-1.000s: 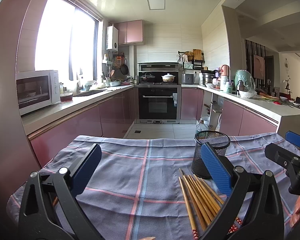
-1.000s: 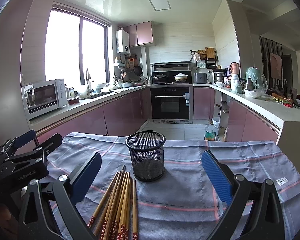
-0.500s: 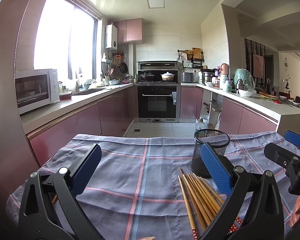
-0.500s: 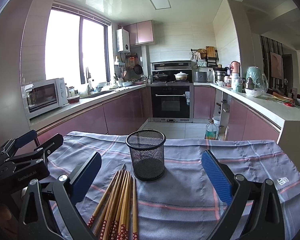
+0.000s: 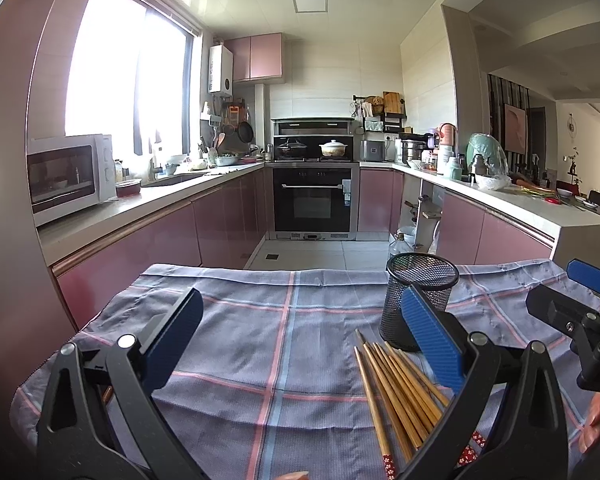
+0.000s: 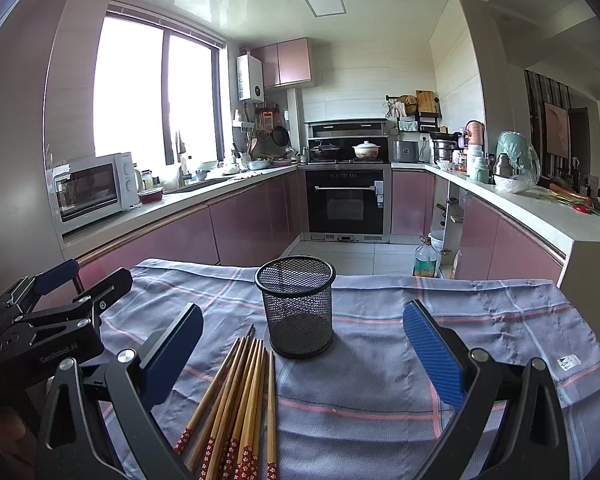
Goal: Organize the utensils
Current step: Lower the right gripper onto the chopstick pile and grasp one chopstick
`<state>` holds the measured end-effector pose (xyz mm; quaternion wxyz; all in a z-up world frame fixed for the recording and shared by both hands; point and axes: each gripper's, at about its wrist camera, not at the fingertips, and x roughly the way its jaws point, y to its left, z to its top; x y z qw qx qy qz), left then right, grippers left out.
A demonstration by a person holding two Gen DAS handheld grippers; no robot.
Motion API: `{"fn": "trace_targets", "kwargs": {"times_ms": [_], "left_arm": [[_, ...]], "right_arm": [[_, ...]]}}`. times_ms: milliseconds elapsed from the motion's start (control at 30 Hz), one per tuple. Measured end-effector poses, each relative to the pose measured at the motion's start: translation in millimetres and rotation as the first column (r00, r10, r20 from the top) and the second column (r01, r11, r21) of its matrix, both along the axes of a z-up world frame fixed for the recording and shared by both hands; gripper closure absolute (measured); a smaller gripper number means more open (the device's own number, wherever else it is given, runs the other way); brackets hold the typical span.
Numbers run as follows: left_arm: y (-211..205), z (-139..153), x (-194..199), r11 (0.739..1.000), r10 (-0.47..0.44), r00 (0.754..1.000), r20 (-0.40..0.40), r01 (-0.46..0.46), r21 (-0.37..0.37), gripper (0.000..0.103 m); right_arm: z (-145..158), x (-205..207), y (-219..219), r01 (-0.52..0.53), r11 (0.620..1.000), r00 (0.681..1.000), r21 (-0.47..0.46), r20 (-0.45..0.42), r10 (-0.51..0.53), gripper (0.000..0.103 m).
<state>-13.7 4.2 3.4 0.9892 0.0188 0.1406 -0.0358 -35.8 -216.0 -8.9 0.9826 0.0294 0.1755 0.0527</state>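
Observation:
A bundle of several wooden chopsticks (image 6: 236, 404) with red patterned ends lies on the checked cloth, tips toward a black mesh cup (image 6: 298, 308) that stands upright and looks empty. My right gripper (image 6: 304, 356) hangs open above the cloth, with the chopsticks near its left finger and the cup ahead between the fingers. My left gripper (image 5: 304, 340) is open as well, over bare cloth; the chopsticks (image 5: 396, 392) and the cup (image 5: 420, 300) sit by its right finger. Neither gripper holds anything.
The grey-blue checked cloth (image 6: 380, 380) covers the table, whose far edge drops off to the kitchen floor. A hand shows at the lower right of the left wrist view. Pink cabinets, a microwave (image 5: 68, 176) and an oven stand far behind.
Both views have drifted only slightly. The chopsticks and the cup have not moved, and both grippers stay open.

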Motion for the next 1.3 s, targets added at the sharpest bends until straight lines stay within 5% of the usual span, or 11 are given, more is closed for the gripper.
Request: {"fn": "trace_targets", "kwargs": {"times_ms": [433,533,600,767,1067,1300], "left_arm": [[2.4,-14.6,13.7,0.998,-0.064,0.993,-0.098,0.064,-0.011,0.005],[-1.9,-24.7,23.7,0.997,-0.068,0.986,-0.154,0.072,0.025,0.005],[-4.7,-32.0,29.3,0.995,-0.089,0.978,-0.187,0.096,0.03,0.005],[-10.4,-49.5,39.3,0.989,-0.123,0.96,-0.251,0.14,0.048,0.01],[-16.1,-67.9,49.3,0.983,-0.161,0.935,-0.315,0.181,0.037,0.019],[-16.9,-72.7,55.0,0.978,-0.19,0.918,-0.348,0.207,0.012,0.023]], "right_arm": [[-9.3,12.1,1.7,-0.078,0.997,0.993,0.009,-0.089,0.078,0.009],[-21.4,25.7,8.4,-0.131,0.991,0.973,-0.02,-0.194,0.125,0.029],[-35.1,38.8,13.3,-0.181,0.983,0.943,-0.012,-0.288,0.17,0.053],[-67.6,67.8,18.3,-0.235,0.972,0.864,0.02,-0.454,0.219,0.083],[-97.9,101.2,35.2,-0.293,0.956,0.779,-0.01,-0.583,0.233,0.085],[-99.6,120.9,49.7,-0.342,0.938,0.75,-0.064,-0.619,0.231,0.086]]}}
